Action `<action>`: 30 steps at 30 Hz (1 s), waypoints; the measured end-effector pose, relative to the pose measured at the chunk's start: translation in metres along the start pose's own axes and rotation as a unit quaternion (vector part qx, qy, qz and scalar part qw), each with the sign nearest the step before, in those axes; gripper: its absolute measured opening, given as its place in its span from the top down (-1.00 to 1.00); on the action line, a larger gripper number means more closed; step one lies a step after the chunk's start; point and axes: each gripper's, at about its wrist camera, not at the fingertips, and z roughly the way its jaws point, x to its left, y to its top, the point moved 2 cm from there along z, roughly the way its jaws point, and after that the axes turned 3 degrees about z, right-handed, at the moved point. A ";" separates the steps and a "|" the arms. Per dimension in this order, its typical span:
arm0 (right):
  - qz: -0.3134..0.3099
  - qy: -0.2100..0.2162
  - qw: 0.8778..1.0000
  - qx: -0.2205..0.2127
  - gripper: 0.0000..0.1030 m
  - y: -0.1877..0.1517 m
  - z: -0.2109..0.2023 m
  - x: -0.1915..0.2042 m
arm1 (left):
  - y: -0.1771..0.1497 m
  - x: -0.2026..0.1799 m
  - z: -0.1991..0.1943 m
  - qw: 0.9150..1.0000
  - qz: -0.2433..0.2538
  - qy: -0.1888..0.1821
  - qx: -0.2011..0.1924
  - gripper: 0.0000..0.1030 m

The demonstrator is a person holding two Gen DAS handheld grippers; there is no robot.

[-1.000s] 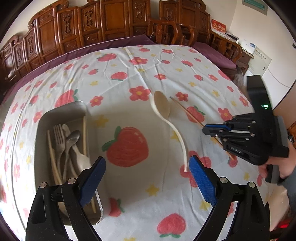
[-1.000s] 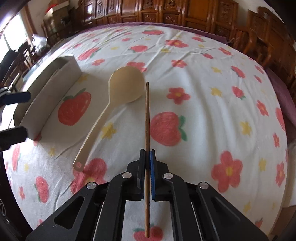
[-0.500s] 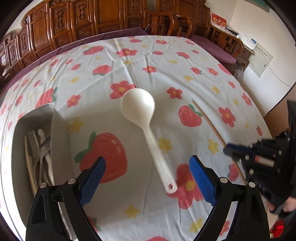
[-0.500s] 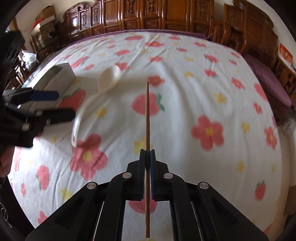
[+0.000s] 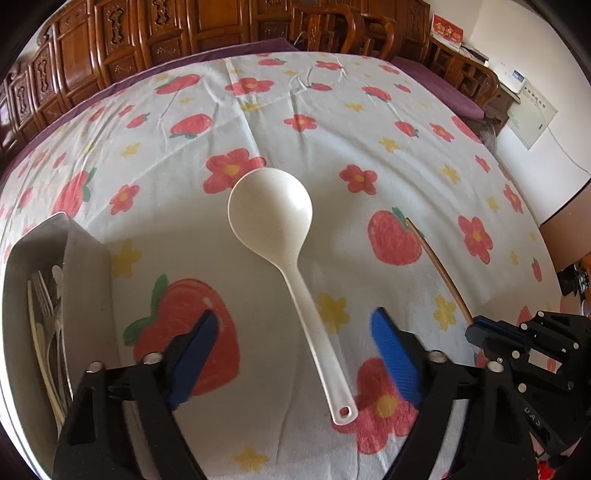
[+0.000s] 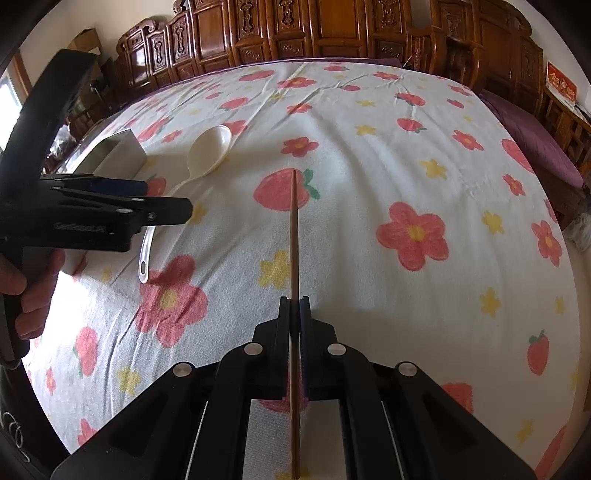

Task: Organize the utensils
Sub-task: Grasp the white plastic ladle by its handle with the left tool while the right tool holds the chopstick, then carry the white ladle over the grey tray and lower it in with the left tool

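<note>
Between the blue pads of the left gripper (image 5: 295, 354), the handle of the cream plastic ladle-shaped spoon (image 5: 280, 236) lies flat on the strawberry-and-flower printed tablecloth (image 5: 332, 122), its round bowl pointing away from the camera and its hanging hole nearest the wrist. A second ago this spoon sat off to the right of the jaws; the left gripper has since travelled across and downward, so that the handle is now framed between the two fingers. The jaws are closing, yet the pads do not touch the handle, so the spoon is straddled rather than held. The right gripper (image 6: 294, 310) is pressed together on a thin brown wooden chopstick (image 6: 293, 236), pinching it near its middle as it did a second ago, with the stick raised off the cloth and pointing forward. At the left edge of the left wrist view stands the grey metal rectangular tray (image 5: 86, 258), holding pale forks and other utensils whose kinds are hard to make out. Judged from this layout, the spoon pickup is imminent, and both the spoon and the chopstick remain to be carried to the tray. Carved wooden chairs (image 6: 332, 29) ring the far side of the table.
</note>
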 end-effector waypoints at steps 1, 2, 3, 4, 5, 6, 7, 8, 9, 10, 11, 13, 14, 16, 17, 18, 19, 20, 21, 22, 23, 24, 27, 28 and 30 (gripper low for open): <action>0.000 0.000 1.000 -0.001 0.88 0.000 0.000 0.000 | 0.001 0.000 0.002 1.000 -0.001 -0.001 0.003 -0.31; 0.000 0.000 1.000 -0.002 0.88 -0.001 0.000 0.000 | 0.001 0.000 0.003 1.000 -0.001 -0.002 0.005 -0.27; 0.000 0.000 1.000 -0.002 0.88 0.000 0.000 0.000 | 0.002 -0.001 0.004 1.000 -0.002 -0.003 0.006 -0.20; -0.001 0.000 1.000 -0.003 0.88 0.000 0.000 0.000 | 0.002 -0.001 0.005 1.000 -0.002 -0.004 0.008 -0.15; 0.000 0.001 1.000 -0.003 0.88 0.000 0.000 0.000 | 0.003 -0.002 0.005 1.000 -0.001 -0.004 0.008 -0.11; -0.001 0.000 1.000 -0.003 0.88 0.000 0.000 0.000 | 0.003 -0.002 0.006 1.000 -0.001 -0.004 0.008 -0.02; -0.001 0.000 1.000 -0.004 0.88 0.000 -0.001 0.000 | 0.004 -0.003 0.006 1.000 0.000 -0.004 0.009 0.08; -0.001 -0.001 1.000 -0.004 0.88 0.000 -0.001 0.000 | 0.004 -0.003 0.006 1.000 0.001 -0.003 0.010 0.12; -0.002 -0.001 1.000 -0.004 0.88 0.000 -0.001 0.000 | 0.004 -0.003 0.007 1.000 0.001 -0.004 0.011 0.20; -0.002 -0.002 1.000 -0.005 0.88 -0.001 -0.001 0.001 | 0.004 -0.003 0.007 1.000 0.001 -0.004 0.011 0.26; -0.002 -0.002 1.000 -0.005 0.88 -0.001 -0.001 0.000 | 0.004 -0.003 0.007 1.000 0.001 -0.003 0.011 0.30; -0.001 -0.001 1.000 -0.006 0.88 -0.001 -0.001 0.000 | 0.004 -0.004 0.007 1.000 0.002 0.000 0.012 0.50; -0.001 -0.001 1.000 -0.006 0.88 -0.001 -0.001 0.001 | 0.004 -0.003 0.006 1.000 0.002 0.000 0.012 0.56; -0.001 -0.002 1.000 -0.006 0.88 -0.001 -0.001 0.001 | 0.004 -0.002 0.006 1.000 0.000 -0.001 0.012 0.74; -0.002 -0.003 1.000 -0.006 0.88 0.000 -0.001 0.001 | 0.004 -0.001 0.005 1.000 -0.002 0.001 0.010 0.78; -0.002 -0.003 1.000 -0.006 0.88 -0.001 -0.001 0.001 | 0.004 0.000 0.004 1.000 -0.003 0.001 0.009 0.82; -0.002 -0.003 1.000 -0.006 0.88 -0.001 -0.001 0.001 | 0.003 0.000 0.003 1.000 -0.004 -0.001 0.006 0.83; -0.002 -0.003 1.000 -0.006 0.88 0.000 -0.001 0.000 | 0.002 0.001 0.001 1.000 -0.006 0.001 0.003 0.83; -0.001 -0.003 1.000 -0.006 0.88 -0.001 -0.001 0.000 | 0.001 0.002 -0.001 1.000 -0.006 0.003 0.001 0.83; 0.000 -0.004 1.000 -0.006 0.88 0.000 0.000 0.000 | 0.001 0.002 -0.002 1.000 -0.004 0.004 0.000 0.83; 0.001 -0.004 1.000 -0.005 0.88 0.000 0.000 0.000 | 0.000 0.003 -0.004 1.000 -0.002 0.006 -0.002 0.83; 0.001 -0.005 1.000 -0.005 0.88 0.000 0.000 0.000 | -0.001 0.003 -0.007 1.000 0.000 0.008 -0.005 0.83; 0.004 -0.005 1.000 -0.002 0.88 0.001 0.000 0.000 | -0.002 0.005 -0.018 1.000 -0.001 0.007 -0.013 0.83; 0.006 -0.005 1.000 0.000 0.89 0.002 0.000 0.000 | -0.002 0.007 -0.022 1.000 -0.002 0.006 -0.017 0.83; 0.009 -0.006 1.000 0.002 0.89 0.002 -0.001 0.000 | -0.003 0.009 -0.030 1.000 -0.002 0.005 -0.024 0.83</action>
